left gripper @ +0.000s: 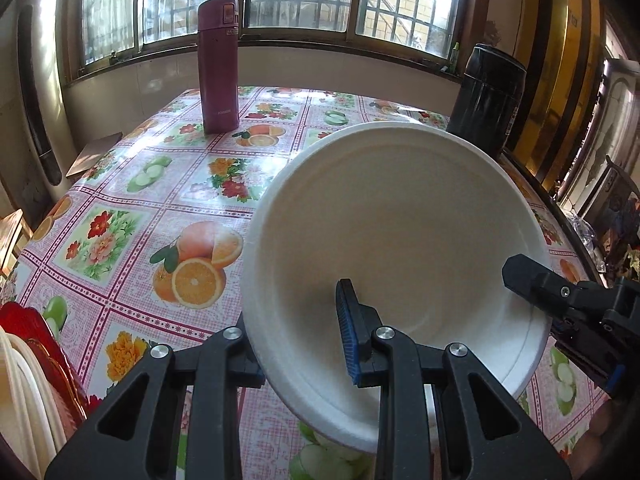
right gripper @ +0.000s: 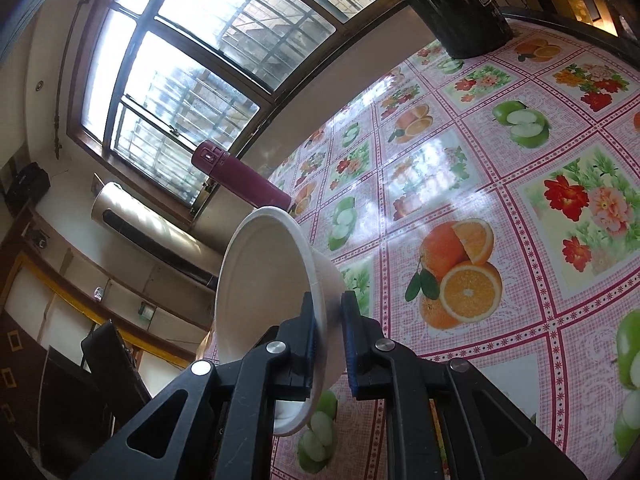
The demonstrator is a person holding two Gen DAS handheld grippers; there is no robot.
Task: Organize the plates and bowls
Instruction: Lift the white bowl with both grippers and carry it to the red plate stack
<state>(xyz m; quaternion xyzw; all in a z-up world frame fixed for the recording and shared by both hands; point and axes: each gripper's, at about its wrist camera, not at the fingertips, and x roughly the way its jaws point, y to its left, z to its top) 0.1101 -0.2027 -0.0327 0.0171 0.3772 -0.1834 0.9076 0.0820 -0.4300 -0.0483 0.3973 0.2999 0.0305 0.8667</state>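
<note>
1. Both my grippers hold the same white bowl (left gripper: pixel 392 232), lifted clear of the fruit-print tablecloth (left gripper: pixel 132 216) and tilted so its hollow faces my left camera.
2. My left gripper (left gripper: pixel 296 344) pinches the bowl's near rim: one blue-padded finger lies inside the hollow, the other sits outside behind the wall. The jaws are clamped on that wall.
3. My right gripper (right gripper: pixel 328 336) grips the rim on the far side from my left one, its two fingers nearly together with only the thin wall between them. From my left camera its dark fingers reach in from the right edge.
4. I judge this to be the carrying step: the bowl is picked up and in transit, not yet set down.
5. The bowl is empty. Low and to the left of my left jaws stand upright rims of white and red dishes (left gripper: pixel 28 380), seemingly in a rack; I cannot tell its shape.
6. The next move probably calls for keeping both grips matched so the thin wall does not buckle, then turning the bowl toward those dishes.
7. Ahead of my jaws, the magenta flask (left gripper: pixel 219 66) and the black canister (left gripper: pixel 490 98) stand well apart from the bowl.
</note>
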